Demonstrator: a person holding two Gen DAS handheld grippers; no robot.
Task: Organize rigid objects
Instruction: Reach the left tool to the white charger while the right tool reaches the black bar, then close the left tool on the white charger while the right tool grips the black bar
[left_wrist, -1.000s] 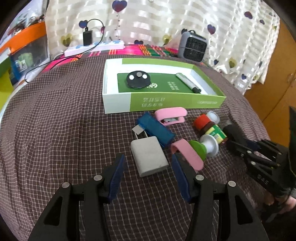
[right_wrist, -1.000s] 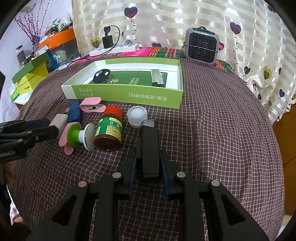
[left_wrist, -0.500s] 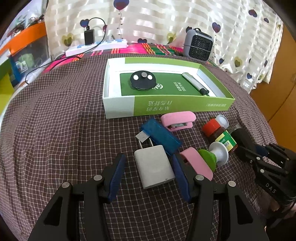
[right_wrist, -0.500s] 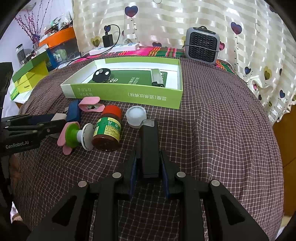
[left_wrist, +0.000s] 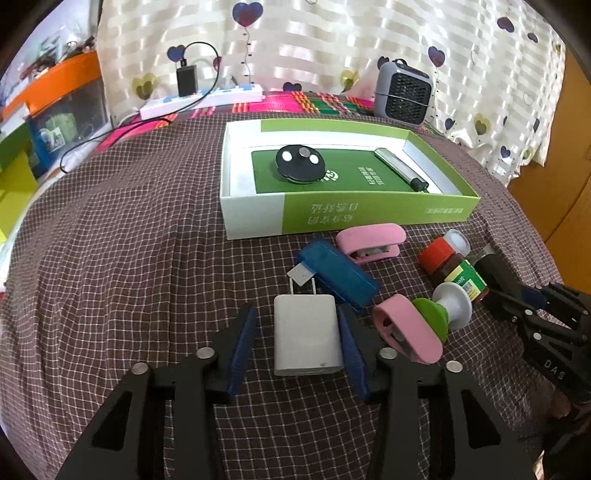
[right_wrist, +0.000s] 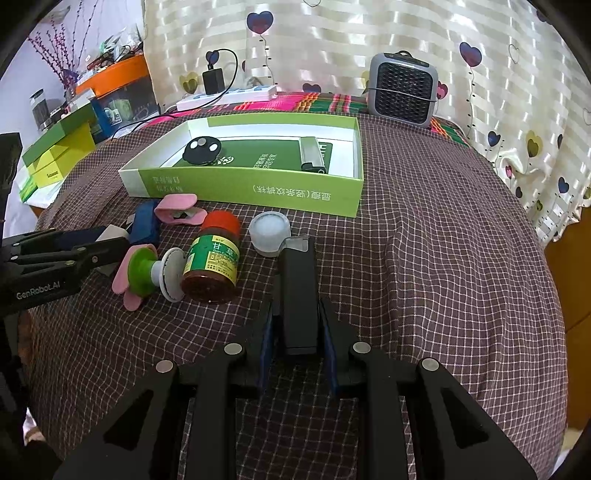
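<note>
Two matching black plastic grippers: left gripper (left_wrist: 297, 345), right gripper (right_wrist: 297, 341). Blue pads (left_wrist: 242, 345) inside each finger, round silver screws (left_wrist: 205, 353) on top, triangular cutouts in arms. White "GenRobot.AI" lettering on left side, "DAS" on right.

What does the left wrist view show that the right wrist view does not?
Only the left wrist view shows the left gripper closing around the white charger, a gap still at one pad. Only the right wrist view shows the right gripper shut on the black device, and the stacked green boxes. Both show the green tray, the pink stapler and the red-capped bottle.
</note>
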